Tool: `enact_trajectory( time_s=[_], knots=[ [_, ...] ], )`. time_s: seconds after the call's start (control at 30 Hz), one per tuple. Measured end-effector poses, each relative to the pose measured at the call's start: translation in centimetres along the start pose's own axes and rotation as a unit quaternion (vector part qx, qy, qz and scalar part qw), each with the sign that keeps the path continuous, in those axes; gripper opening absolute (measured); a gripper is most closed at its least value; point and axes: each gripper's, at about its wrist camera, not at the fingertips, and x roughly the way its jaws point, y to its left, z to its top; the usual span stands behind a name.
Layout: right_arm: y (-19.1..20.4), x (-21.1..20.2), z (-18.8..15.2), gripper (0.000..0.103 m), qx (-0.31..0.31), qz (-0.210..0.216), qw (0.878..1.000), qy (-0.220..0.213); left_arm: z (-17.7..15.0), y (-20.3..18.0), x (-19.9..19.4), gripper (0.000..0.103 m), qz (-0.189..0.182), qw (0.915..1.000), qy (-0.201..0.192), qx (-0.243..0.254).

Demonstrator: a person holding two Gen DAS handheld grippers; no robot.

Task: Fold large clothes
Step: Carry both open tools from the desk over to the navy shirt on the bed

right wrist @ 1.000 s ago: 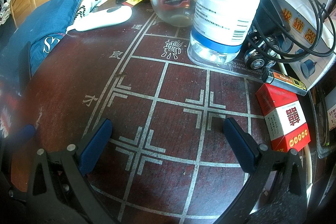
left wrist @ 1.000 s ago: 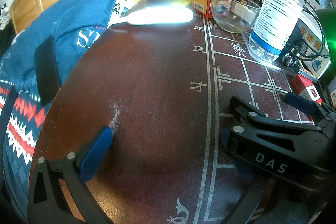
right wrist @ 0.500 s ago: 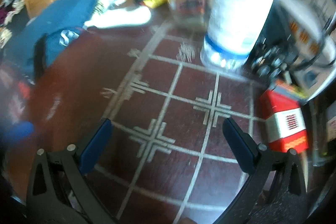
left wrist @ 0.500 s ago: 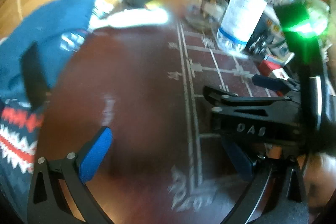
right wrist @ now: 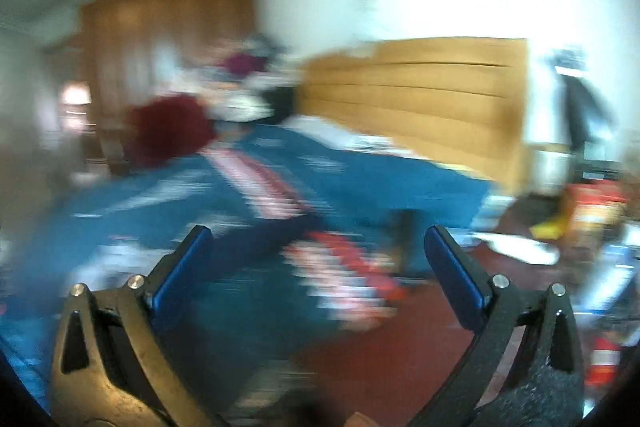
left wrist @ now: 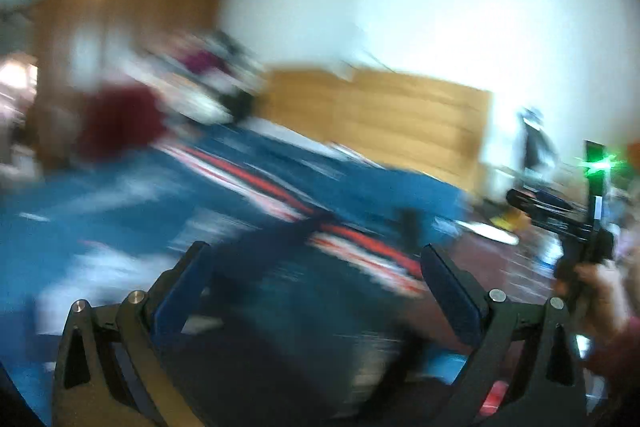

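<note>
Though blurred, blue patterned garment [left wrist: 280,203].

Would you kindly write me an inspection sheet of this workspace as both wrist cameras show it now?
Surface: dark red table, right of the bed; views heavily blurred.
Job's things: blue bedding with red-and-white pattern; which piece is the garment, cannot tell.
Clutter: white object and blurred boxes on the table; dark red heap beyond the bed.
Grippers: left tongs open, empty; right tongs open, empty.
Cables: nothing seen.
Surroundings: wooden headboard, brown wardrobe, white wall.
</note>
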Motion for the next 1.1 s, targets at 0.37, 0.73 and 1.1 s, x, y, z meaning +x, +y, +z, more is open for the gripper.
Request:
enact_trajectory(
  time_s=[0.37,0.73,1.1],
  knots=[
    [20.1,-0.5,0.8,0.103,-0.116,0.212,0.970,-0.022,-0.8,10.6,-21.7,0.103,0.298,0.9477,-0.111,-0.031],
    [22.9,3.3,-3.5,0.103,-0.193,0.143,0.969,-0.065,-1.5,14.5,-25.3,0.103,0.311,0.9389,-0.146,-0.030],
    [16.0,27.6,-25.4,0.103,-0.247,0.026,0.933,0.259,-18.5,26.6,0.0,0.103,0.279,0.9381,0.171,-0.115]
  ],
)
